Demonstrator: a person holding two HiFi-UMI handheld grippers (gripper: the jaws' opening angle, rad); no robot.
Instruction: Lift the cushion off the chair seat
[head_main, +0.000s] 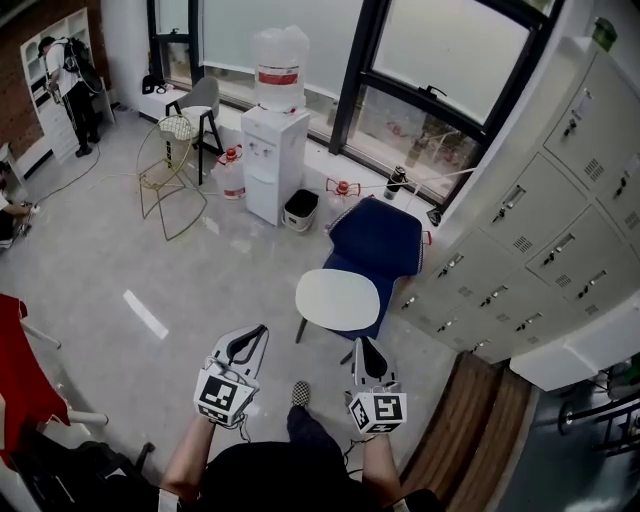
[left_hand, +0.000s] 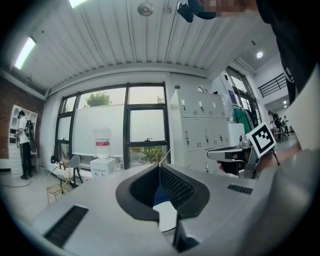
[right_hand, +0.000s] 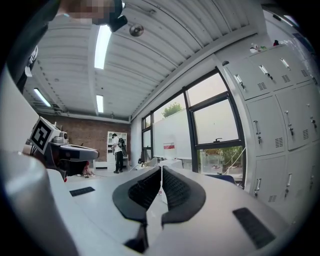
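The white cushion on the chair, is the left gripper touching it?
Apart. The head view shows grey floor between the left gripper, its jaws shut, and the cushion.

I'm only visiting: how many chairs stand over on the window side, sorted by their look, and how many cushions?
Blue chair: 1
Grey chair: 1
Wire-frame chair: 1
White cushion, on the blue chair's seat: 1
Total: 4 things, 3 chairs and 1 cushion.
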